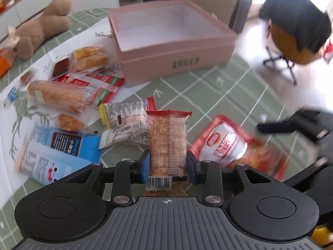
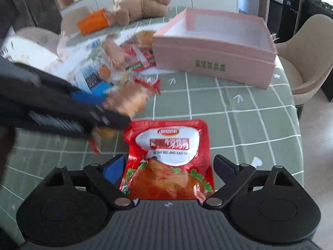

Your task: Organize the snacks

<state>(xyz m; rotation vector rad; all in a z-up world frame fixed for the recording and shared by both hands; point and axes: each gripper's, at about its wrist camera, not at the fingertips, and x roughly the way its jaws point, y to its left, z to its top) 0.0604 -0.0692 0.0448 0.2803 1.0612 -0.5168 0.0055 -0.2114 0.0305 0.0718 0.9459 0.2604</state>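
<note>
Left gripper (image 1: 168,162) seen clamped on orange biscuit packet (image 1: 168,143), packet held upright between blue pads, barcode end nearest camera. Right gripper (image 2: 167,167) seen released, jaws spread wide either side of red chicken pouch (image 2: 169,158); pouch lay flat on green checked tablecloth (image 2: 249,112), pads not touching it. Pink box (image 1: 174,62) stood open beyond, nothing visible inside. Snack pile (image 1: 68,95) lay left of box. Plush bear (image 1: 41,29) lay at far edge.

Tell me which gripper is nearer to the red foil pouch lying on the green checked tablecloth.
Right. The right gripper straddles the red foil pouch, jaws open beside it. The left gripper is off to its side, holding a biscuit packet.
</note>
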